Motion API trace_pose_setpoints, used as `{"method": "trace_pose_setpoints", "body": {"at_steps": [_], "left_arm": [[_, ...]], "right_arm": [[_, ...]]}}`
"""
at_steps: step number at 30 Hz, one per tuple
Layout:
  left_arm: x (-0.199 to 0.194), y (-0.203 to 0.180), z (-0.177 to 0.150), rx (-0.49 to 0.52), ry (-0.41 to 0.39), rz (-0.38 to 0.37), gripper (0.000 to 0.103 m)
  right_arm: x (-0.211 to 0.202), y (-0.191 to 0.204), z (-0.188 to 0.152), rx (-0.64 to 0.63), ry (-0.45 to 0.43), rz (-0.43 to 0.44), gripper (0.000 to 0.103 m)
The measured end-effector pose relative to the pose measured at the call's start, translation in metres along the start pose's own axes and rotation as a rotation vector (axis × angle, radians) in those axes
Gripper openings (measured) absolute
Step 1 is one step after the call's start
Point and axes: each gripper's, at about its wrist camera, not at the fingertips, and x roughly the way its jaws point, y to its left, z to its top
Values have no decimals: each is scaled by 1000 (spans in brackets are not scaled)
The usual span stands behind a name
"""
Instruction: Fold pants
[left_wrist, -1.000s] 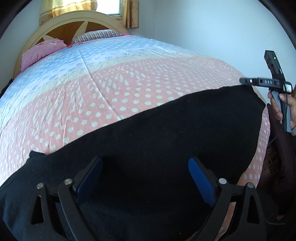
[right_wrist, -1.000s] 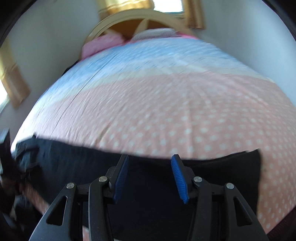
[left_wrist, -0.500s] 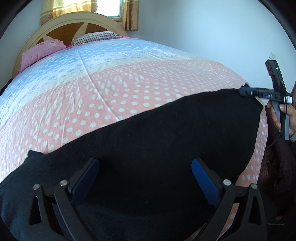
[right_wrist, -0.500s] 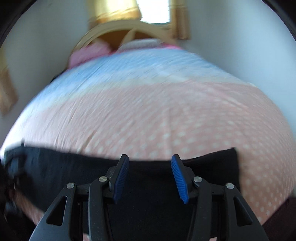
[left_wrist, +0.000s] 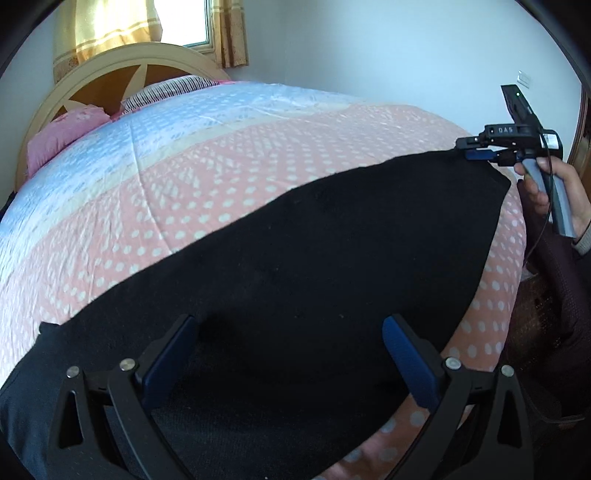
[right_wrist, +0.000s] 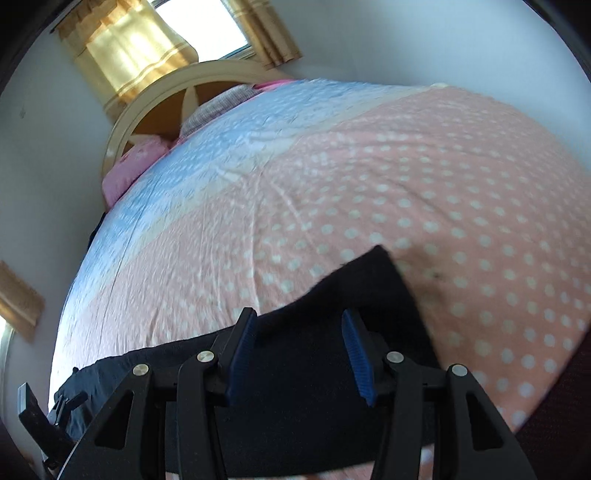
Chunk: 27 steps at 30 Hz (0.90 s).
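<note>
Black pants lie flat across the near end of the bed, stretching from lower left to a far right corner. My left gripper hovers over their near part, jaws wide open, nothing between the blue pads. In the left wrist view, a hand holds my right gripper at the pants' far right corner. In the right wrist view, the right gripper stands half open just above that end of the pants, with its pads apart and no cloth pinched.
The pants lie on a bedspread of pink with white dots, turning blue farther back. Pink and striped pillows rest against a curved wooden headboard below a curtained window. A person's dark sleeve is at the bed's right edge.
The right gripper has rolled and slid toward the pants' right end, whose corner now lies just ahead of it. The left jaws opened slightly wider, and the left view shifted a little.
</note>
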Motion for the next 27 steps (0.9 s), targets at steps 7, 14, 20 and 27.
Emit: {"method": "trace_pose_setpoints", "body": {"at_steps": [7,14,20,27], "left_arm": [[3,17,-1,-77,0,24,102],[5,20,-5,-91,5,18,103],[-7,20,-11,-90,-40,44,103],[-17,49,-12,-156,-76,132,103]], "right_arm": [[-10,18,-16,-91,17,37,50],[23,28,-6,-174,8,-267,50],[-31,-16,-9,-28,-73,-134,50],[-39,-77,-16,155,-24,-33,50]]}}
